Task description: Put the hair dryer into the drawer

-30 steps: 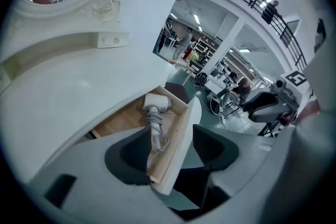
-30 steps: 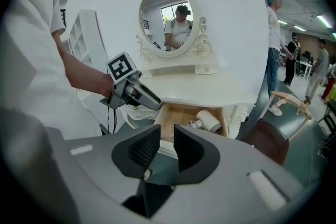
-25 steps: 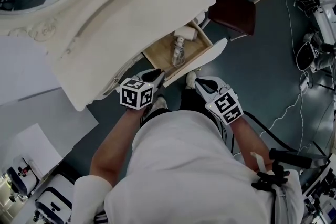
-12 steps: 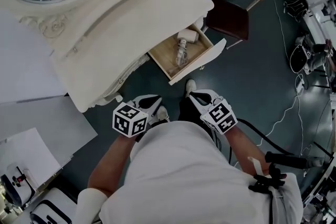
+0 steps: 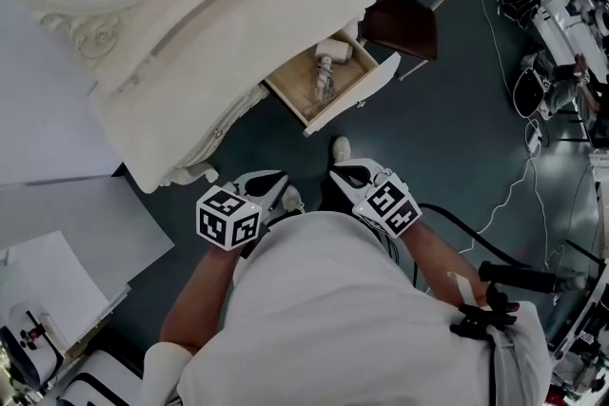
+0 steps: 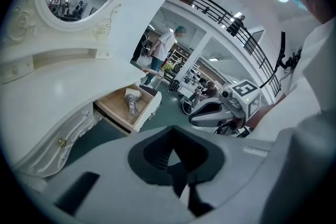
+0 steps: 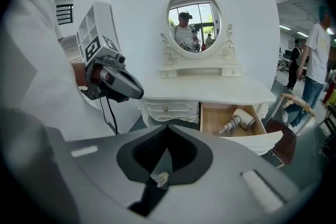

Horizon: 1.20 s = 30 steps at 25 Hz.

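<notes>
Can make out the hair dryer (image 5: 328,64) lying in the open drawer (image 5: 369,87), head toward its back corner, cord seemingly wound round the handle. From above, lose the drawer's back under the tabletop (image 5: 228,24) edge; get a fuller look in the right gripper view, over the drawer front. Find the left gripper (image 5: 278,178) and right gripper (image 5: 337,172) near the body, well apart from the drawer, jaws of both pressed together on nothing. Lose the forearms partly behind the shirt (image 5: 333,299).
</notes>
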Tool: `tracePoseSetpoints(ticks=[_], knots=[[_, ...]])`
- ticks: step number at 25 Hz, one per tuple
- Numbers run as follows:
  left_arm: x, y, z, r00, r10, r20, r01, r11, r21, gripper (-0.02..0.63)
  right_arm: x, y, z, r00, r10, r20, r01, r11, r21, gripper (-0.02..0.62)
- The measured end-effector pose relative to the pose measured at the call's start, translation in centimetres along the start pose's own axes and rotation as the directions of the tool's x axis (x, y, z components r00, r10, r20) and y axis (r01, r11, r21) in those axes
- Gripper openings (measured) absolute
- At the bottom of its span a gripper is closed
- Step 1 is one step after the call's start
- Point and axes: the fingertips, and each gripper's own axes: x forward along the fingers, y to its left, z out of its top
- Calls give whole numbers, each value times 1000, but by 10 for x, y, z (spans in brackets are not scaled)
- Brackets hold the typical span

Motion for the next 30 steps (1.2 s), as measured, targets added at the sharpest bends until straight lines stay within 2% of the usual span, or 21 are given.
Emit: tracePoseSetpoints(ticks=[15, 22, 30], knots=[[-42, 1, -17, 1000, 10, 22, -10, 999, 40, 2, 15, 44, 9, 1000, -3, 8, 4, 1000, -29, -2], [-49, 9, -26, 999, 18, 26, -19, 999, 27, 2, 23, 52, 13, 1000, -3, 3, 3, 999, -48, -2], [-42, 5, -29, 1000, 5, -7, -5, 999, 51, 2, 15, 50, 11, 1000, -24, -7, 23, 999, -46, -3]])
